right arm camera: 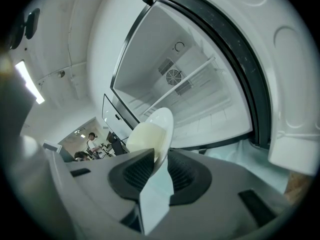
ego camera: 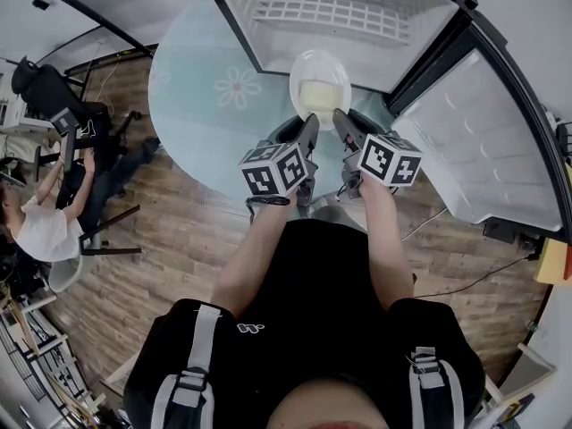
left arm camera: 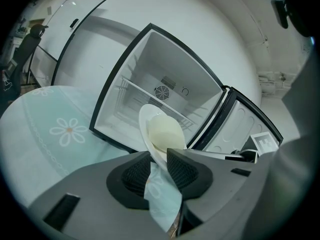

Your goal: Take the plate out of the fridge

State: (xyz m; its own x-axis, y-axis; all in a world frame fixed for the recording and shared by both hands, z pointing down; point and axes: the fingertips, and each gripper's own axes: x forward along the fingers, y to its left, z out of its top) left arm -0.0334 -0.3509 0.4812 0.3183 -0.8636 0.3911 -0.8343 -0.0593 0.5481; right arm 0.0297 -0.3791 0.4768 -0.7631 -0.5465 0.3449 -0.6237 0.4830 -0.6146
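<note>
A white plate [ego camera: 319,68] carrying a pale yellow block of food [ego camera: 323,95] hangs just outside the open fridge [ego camera: 268,34], over a pale teal cloth. Both grippers hold its near rim. My left gripper [ego camera: 310,125] pinches the rim from the left, my right gripper [ego camera: 340,119] from the right. In the left gripper view the plate [left arm camera: 146,121] stands on edge between the pads of the left gripper [left arm camera: 156,165], which press on it. In the right gripper view the plate [right arm camera: 163,120] is likewise clamped in the right gripper [right arm camera: 159,166].
The fridge door [ego camera: 483,141] swings wide open at the right. Inside the fridge lies a white wire shelf [ego camera: 331,12]. The round teal cloth with flower prints [ego camera: 206,88] spreads to the left. A seated person [ego camera: 40,226] and an office chair [ego camera: 45,96] are far left.
</note>
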